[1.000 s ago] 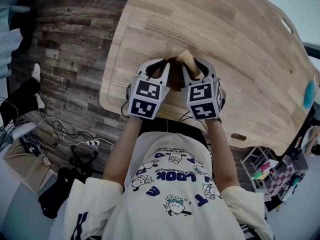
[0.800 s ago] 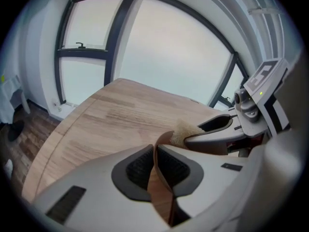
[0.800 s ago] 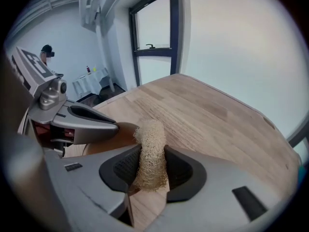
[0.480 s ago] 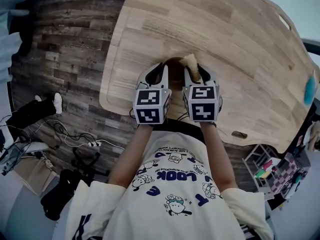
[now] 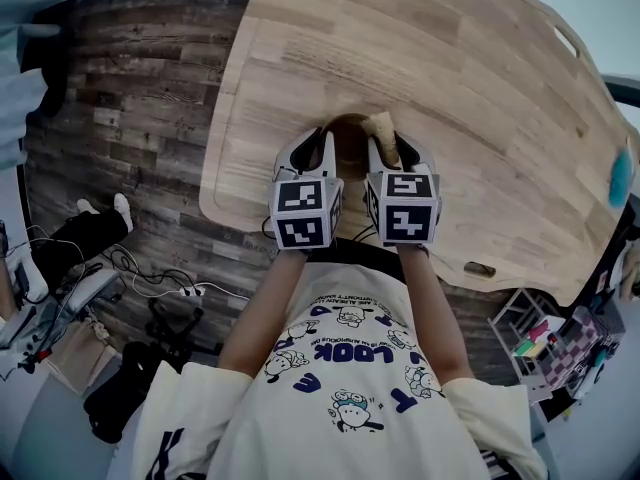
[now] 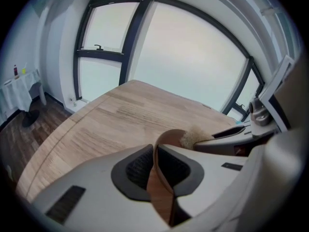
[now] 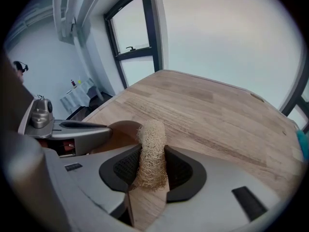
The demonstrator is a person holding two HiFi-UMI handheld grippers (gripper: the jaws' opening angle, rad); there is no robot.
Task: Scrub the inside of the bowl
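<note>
A brown wooden bowl [image 5: 347,136] sits near the front edge of the wooden table [image 5: 450,68], between my two grippers. My left gripper [image 5: 318,138] has the bowl's thin rim [image 6: 161,187] between its pads. Its jaws are opening, but the pads still touch the rim. My right gripper [image 5: 388,143] is shut on a beige loofah scrubber [image 7: 151,153]. The scrubber's tip [image 5: 383,123] pokes up at the bowl's right rim. In the right gripper view the bowl [image 7: 118,132] lies left of the scrubber, behind the left gripper [image 7: 72,134].
A teal object [image 5: 619,183] lies at the table's right edge and a small dark piece [image 5: 478,270] at its near edge. Cables [image 5: 150,283] and a person's shoes [image 5: 100,218] are on the wood floor to the left. A shelf cart [image 5: 545,348] stands at lower right.
Both grippers have drawn slightly toward me and to the right, with the bowl and the scrubber still in them. The shoes on the floor at left have shifted.
</note>
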